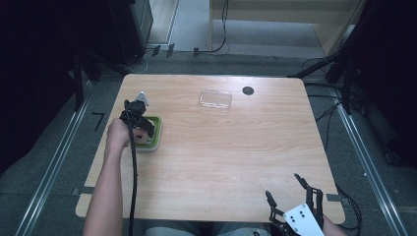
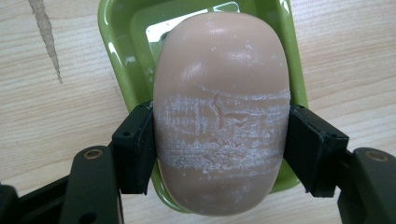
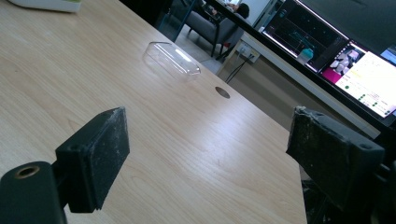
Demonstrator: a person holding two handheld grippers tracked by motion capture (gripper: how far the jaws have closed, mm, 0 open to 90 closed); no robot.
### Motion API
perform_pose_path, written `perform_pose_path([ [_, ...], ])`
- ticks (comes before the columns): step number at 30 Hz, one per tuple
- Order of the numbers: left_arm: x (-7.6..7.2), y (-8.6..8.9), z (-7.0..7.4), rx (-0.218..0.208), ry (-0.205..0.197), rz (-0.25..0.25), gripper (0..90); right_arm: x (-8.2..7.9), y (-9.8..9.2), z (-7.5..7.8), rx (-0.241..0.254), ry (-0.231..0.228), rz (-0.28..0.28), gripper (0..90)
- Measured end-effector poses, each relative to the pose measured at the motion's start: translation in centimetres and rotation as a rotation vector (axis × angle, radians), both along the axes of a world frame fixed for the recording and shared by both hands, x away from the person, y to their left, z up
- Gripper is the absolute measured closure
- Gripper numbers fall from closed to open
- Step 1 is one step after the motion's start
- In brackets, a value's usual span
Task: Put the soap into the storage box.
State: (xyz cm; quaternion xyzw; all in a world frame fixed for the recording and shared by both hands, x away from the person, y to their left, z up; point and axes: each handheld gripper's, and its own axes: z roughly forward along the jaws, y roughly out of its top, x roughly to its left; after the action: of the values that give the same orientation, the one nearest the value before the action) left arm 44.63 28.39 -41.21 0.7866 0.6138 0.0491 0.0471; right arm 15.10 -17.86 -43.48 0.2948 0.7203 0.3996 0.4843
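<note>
Tongs on our left (image 2: 219, 154) clamp a smooth, oval, tan soap bar (image 2: 220, 116) just above the glossy green dish (image 2: 119, 60), at nine o'clock on the pale wood desk (image 1: 236, 157). We should lower it level and centred. Right tongs (image 3: 205, 158) gape empty at five o'clock; a clear lid (image 1: 215, 99) lies at twelve.

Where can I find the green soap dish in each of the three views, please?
High view: the green soap dish sits near the table's left edge, partly covered by the left tongs.
Left gripper view: its rim fills the upper middle, behind the soap bar gripped by the tongs.
Right gripper view: a pale sliver at the top left corner, probably the dish.
Shared landmark: the clear plastic lid on the table.
</note>
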Motion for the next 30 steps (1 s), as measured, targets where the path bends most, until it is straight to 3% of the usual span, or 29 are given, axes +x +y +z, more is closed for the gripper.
perform_pose_path([
  [9, 0.2, 0.0, -0.3, -0.015, -0.008, 0.008, 33.5, 0.0, -0.1, 0.0, 0.002, 0.000, -0.002, 13.2],
  [30, 0.4, -0.2, -1.0, -0.002, -0.013, -0.003, 33.5, 0.0, -0.1, 0.0, 0.003, -0.001, -0.004, 13.2],
])
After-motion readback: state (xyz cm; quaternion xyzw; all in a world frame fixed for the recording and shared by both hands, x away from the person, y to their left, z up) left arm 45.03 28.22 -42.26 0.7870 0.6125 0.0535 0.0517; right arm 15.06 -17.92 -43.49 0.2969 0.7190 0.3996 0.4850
